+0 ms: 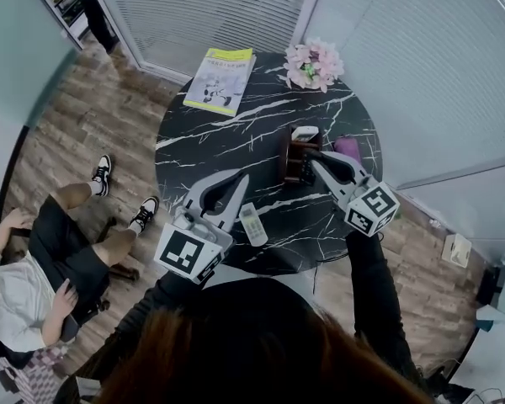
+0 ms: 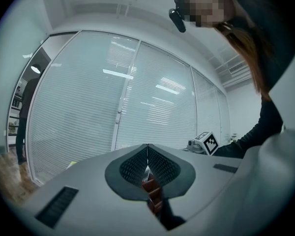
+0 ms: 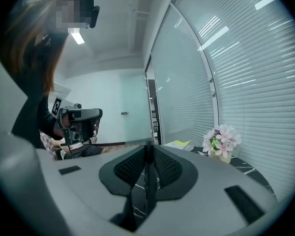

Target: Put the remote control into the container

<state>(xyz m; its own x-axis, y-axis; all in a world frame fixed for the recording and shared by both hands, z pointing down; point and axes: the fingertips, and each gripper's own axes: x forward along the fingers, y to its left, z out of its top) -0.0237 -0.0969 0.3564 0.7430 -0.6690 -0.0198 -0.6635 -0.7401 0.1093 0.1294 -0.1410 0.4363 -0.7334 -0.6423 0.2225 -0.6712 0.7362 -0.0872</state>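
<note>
— Looking at the brown container (image 1: 293,165), can you see a white remote control (image 1: 305,133) poking out of its top?
— Yes. It stands up in there, so I think that part is done.
— And the right hand-held gripper (image 1: 318,163)?
— It is just beside the container. Its two jaws are pressed together with nothing between them, so it holds nothing.
— What about the left hand-held gripper (image 1: 240,183)?
— Jaws together too, and empty. It hangs over the near side of the black surface (image 1: 236,133).
— There is another small white remote (image 1: 252,224) lying flat on the surface, right beside that gripper.
— I see it. It is well apart from the container. If that one must go in too, it has to be picked up and dropped in. If not, the job looks finished.
</note>
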